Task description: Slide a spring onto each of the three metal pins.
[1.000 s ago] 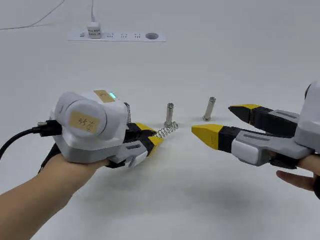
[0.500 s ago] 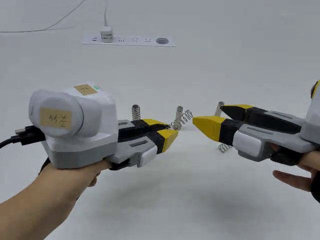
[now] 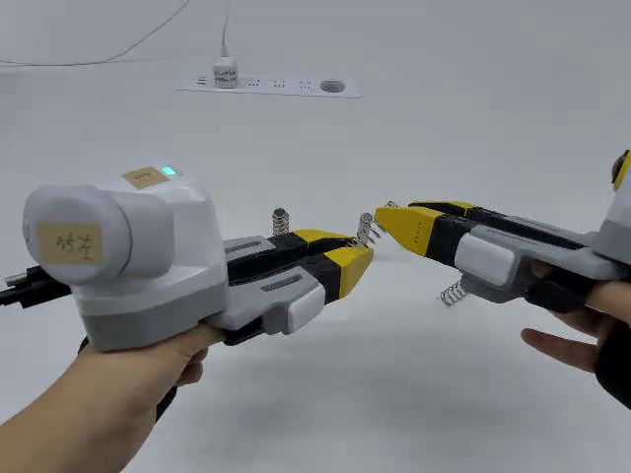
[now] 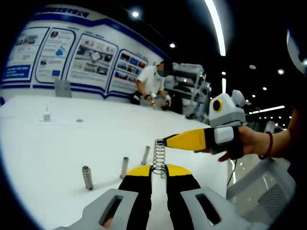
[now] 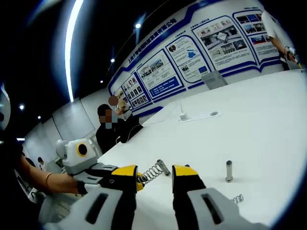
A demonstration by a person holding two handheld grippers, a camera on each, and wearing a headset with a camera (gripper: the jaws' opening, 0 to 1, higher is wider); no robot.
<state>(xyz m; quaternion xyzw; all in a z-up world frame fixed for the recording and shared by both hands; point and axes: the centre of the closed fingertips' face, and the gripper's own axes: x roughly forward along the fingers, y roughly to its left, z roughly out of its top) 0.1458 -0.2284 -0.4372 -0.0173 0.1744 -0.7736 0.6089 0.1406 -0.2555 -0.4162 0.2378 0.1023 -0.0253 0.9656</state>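
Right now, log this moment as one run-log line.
left gripper shut on spring | right gripper open beside it | sprung pin, two bare pins | spare spring on table

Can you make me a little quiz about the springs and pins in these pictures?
1. True or false: the left gripper is shut on a spring.
2. In the left gripper view, how many pins wear a spring? A none, B one, C three.
3. Fill in: a loose spring lies on the ____, below the right gripper.

Key: 1 true. 2 B, the leftmost pin. 3 table.
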